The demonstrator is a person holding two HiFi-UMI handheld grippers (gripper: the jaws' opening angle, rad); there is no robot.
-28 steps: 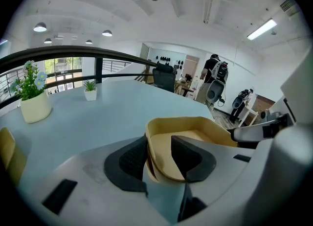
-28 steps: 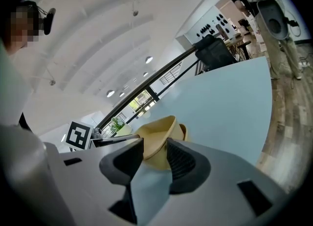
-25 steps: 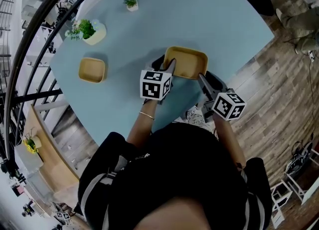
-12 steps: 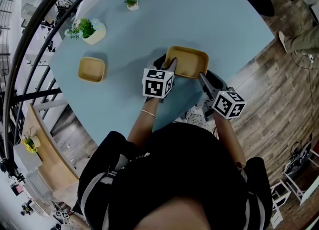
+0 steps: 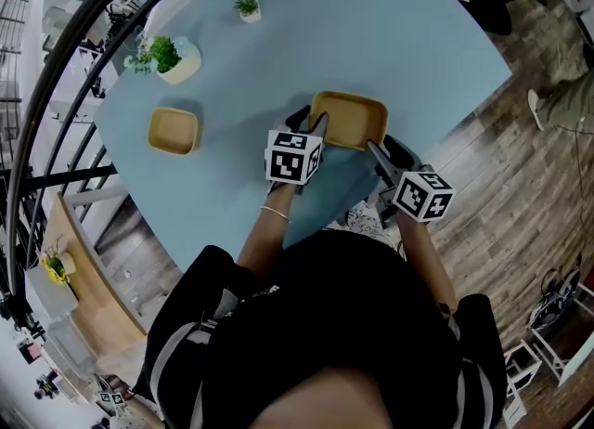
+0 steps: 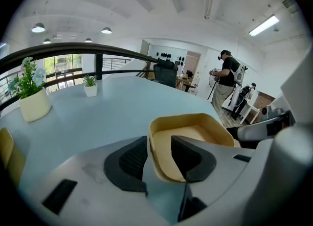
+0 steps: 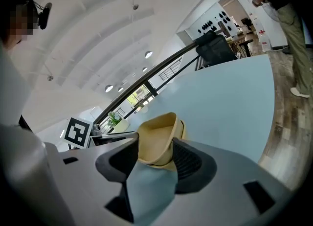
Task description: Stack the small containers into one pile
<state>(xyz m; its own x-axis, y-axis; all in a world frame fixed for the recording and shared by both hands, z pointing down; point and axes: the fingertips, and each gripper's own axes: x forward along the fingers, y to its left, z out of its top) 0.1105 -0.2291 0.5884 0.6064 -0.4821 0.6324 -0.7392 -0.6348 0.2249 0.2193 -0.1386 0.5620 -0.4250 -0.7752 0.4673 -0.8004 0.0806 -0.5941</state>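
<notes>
A yellow container (image 5: 348, 119) sits on the light blue table (image 5: 399, 37) close to its near edge. My left gripper (image 5: 309, 123) stands open astride its left wall: in the left gripper view (image 6: 159, 142) one jaw is outside the wall and the other inside, with a gap beside the inner pad. My right gripper (image 5: 385, 150) is shut on the container's near right corner, which fills the space between the pads in the right gripper view (image 7: 155, 146). A second, smaller yellow container (image 5: 174, 130) lies apart at the left.
A pale pot of flowers (image 5: 172, 60) and a tiny potted plant (image 5: 246, 6) stand at the table's far left. The table's edge (image 5: 464, 107) drops to wooden floor on the right. A dark railing (image 5: 56, 102) curves along the left. A person (image 6: 227, 80) stands beyond the table.
</notes>
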